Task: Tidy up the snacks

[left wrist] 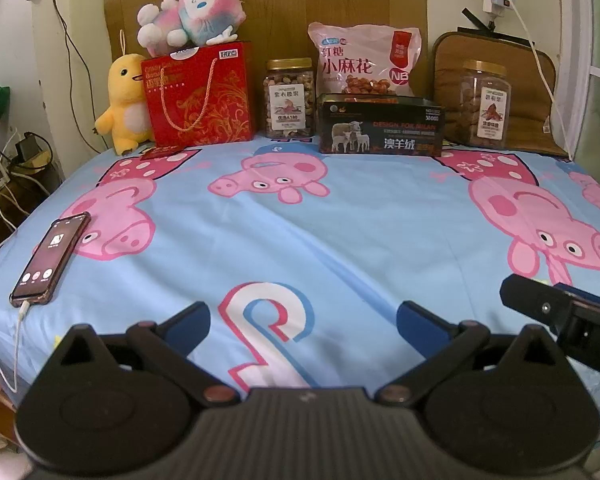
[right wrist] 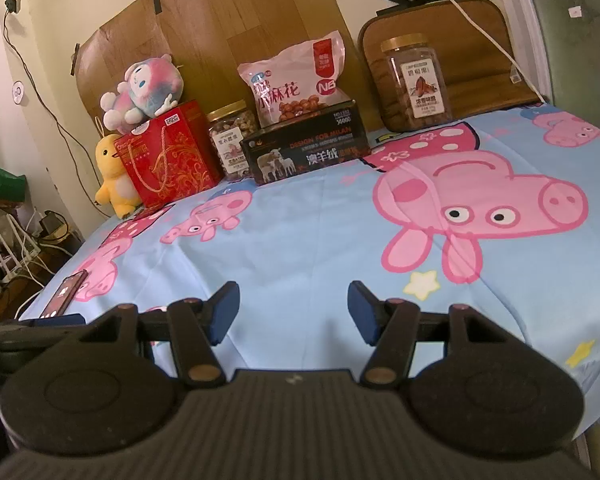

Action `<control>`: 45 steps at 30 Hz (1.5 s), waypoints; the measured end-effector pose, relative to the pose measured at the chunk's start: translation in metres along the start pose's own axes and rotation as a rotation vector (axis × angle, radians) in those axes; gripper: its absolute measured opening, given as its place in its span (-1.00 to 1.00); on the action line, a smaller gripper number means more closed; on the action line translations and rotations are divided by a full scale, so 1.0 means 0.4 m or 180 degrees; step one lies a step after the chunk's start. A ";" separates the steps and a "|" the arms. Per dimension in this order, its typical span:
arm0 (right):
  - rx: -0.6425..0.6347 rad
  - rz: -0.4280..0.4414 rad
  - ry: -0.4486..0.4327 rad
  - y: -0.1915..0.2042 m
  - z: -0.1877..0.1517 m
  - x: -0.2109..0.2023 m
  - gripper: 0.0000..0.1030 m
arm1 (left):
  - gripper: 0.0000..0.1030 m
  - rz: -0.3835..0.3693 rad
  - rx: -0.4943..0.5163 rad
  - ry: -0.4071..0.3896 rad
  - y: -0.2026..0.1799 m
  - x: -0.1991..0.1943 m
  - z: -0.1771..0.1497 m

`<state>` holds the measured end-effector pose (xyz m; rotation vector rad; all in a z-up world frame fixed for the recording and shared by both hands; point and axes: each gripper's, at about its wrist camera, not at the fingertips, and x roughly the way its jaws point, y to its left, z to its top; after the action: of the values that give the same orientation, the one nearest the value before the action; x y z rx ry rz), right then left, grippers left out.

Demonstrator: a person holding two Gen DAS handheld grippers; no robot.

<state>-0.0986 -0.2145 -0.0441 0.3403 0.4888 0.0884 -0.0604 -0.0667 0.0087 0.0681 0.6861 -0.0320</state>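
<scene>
Snacks stand in a row at the far edge of the bed. A red gift box stands at the left. Beside it are a clear nut jar, a pink snack bag behind a black box, and a second jar at the right. My left gripper is open and empty, low over the near sheet. My right gripper is open and empty; its finger shows in the left wrist view.
A phone with a white cable lies on the blue cartoon-pig sheet at the left. A yellow duck toy and a pink plush sit by the red box. A brown cushion leans behind the right jar.
</scene>
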 end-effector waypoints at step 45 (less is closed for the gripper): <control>-0.0301 -0.0215 -0.0102 -0.085 0.183 0.301 0.23 | 1.00 0.0030 0.0123 -0.0318 -0.008 0.373 0.267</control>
<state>0.0422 -0.2487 -0.0489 0.2321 0.4624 0.0401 0.1223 -0.0789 -0.0034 0.1061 0.5854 -0.0395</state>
